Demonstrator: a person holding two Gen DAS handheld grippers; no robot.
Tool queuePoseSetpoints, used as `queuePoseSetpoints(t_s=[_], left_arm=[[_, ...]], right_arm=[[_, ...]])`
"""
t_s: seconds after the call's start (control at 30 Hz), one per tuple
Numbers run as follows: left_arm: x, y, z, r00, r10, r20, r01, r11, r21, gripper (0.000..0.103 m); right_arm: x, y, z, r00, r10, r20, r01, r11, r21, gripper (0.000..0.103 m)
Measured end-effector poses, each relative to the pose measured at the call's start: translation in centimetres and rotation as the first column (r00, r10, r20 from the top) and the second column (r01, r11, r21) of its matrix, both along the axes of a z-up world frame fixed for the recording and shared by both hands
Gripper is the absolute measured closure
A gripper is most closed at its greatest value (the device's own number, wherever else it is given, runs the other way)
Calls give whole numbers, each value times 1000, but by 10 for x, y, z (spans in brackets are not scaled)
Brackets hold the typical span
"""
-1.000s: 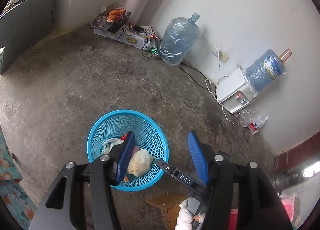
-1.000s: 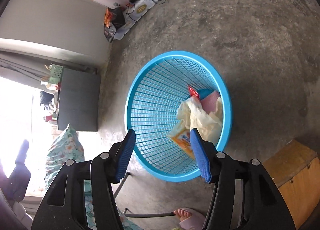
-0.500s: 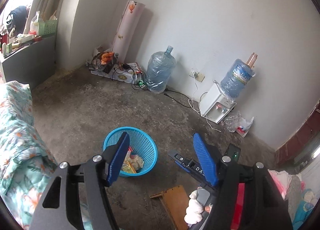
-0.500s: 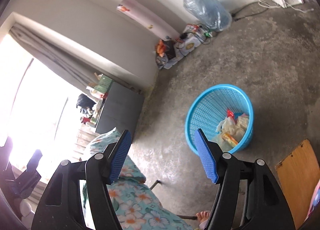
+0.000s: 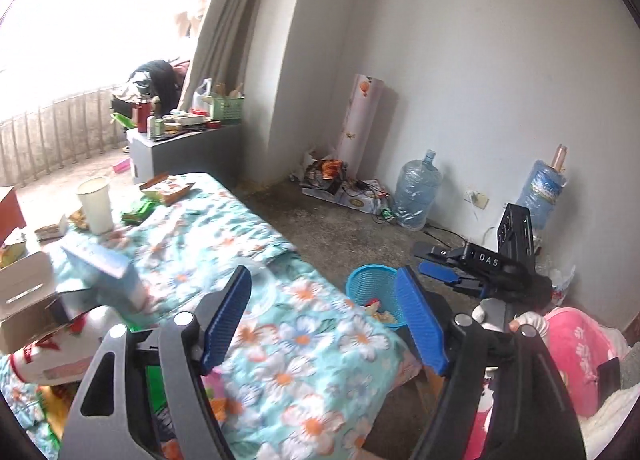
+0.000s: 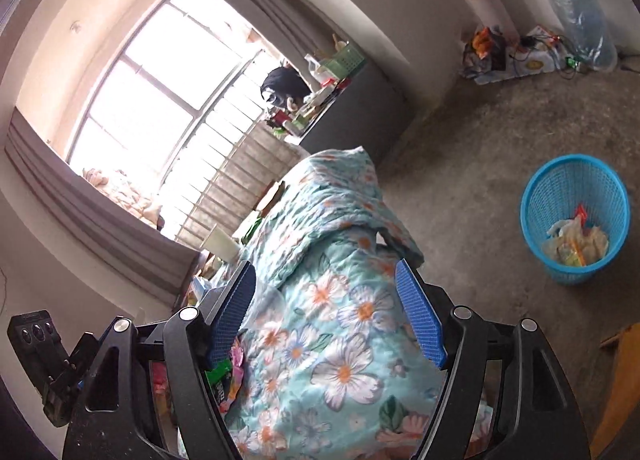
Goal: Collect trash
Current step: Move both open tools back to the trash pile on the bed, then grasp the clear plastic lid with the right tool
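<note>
A blue mesh basket (image 5: pixel 362 287) (image 6: pixel 568 274) stands on the concrete floor beyond the table's end, with wrappers and crumpled paper inside. On a table under a floral cloth (image 5: pixel 304 344) (image 6: pixel 340 312) lies litter: a white paper cup (image 5: pixel 95 204), a cardboard tray (image 5: pixel 166 188), a green wrapper (image 5: pixel 138 211) and a blue-and-white box (image 5: pixel 106 266). My left gripper (image 5: pixel 324 320) hangs above the cloth's near end, its jaws opening with nothing between them. My right gripper (image 6: pixel 326 312) (image 5: pixel 428 262) hovers over the same cloth, jaws also opening and empty. Colourful wrappers (image 6: pixel 229 374) lie under its left finger.
Along the far wall stand a water jug (image 5: pixel 416 190), a dispenser bottle (image 5: pixel 546 188), a patterned roll (image 5: pixel 360 120) and tangled cables (image 5: pixel 360 190). A cluttered grey cabinet (image 5: pixel 188 148) sits by the window. Pink fabric (image 5: pixel 576 352) lies at the right, a wooden board (image 6: pixel 620 380) near the basket.
Both views rose and swung away from the basket, which now sits smaller and farther off. The floral-cloth table with its litter has come into sight. Both pairs of jaws stand wider.
</note>
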State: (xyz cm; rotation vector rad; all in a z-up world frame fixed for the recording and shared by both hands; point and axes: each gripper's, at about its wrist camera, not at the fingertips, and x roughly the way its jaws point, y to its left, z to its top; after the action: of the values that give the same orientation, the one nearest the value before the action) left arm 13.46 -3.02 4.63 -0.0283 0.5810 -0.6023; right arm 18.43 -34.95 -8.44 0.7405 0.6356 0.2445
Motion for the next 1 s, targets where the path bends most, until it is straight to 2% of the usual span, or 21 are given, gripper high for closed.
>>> queuePoseSetpoints(t_s=[0.1, 0.23, 0.33, 0.53, 0.6, 0.7, 0.8, 0.9, 1.0], left_arm=[[-23, 42, -10, 996, 93, 15, -93, 995, 22, 29], [-37, 83, -29, 983, 184, 10, -184, 983, 6, 28], [-40, 96, -39, 975, 222, 5, -222, 975, 14, 28], [-52, 109, -41, 957, 266, 118, -275, 959, 65, 28], [-53, 118, -43, 948, 289, 132, -300, 951, 71, 28], [-50, 137, -39, 931, 332, 150, -340, 940, 27, 28], [-46, 165, -30, 904, 391, 173, -392, 919, -31, 29], [-42, 195, -19, 887, 433, 160, -418, 901, -121, 29], [-38, 222, -15, 876, 464, 134, -439, 881, -179, 29]], right_arm=[[9, 33, 2, 997, 74, -25, -75, 997, -32, 34], [27, 75, 4, 987, 144, -73, -149, 987, -66, 34], [43, 96, 4, 985, 152, -87, -161, 982, -104, 34], [85, 129, -9, 974, 145, -175, -178, 966, -187, 35], [96, 134, -16, 967, 136, -213, -180, 963, -203, 39], [104, 138, -24, 959, 129, -252, -185, 959, -213, 46], [105, 138, -26, 956, 124, -266, -184, 959, -217, 51], [107, 141, -27, 953, 125, -274, -189, 957, -219, 57], [111, 148, -29, 947, 136, -292, -207, 951, -229, 67]])
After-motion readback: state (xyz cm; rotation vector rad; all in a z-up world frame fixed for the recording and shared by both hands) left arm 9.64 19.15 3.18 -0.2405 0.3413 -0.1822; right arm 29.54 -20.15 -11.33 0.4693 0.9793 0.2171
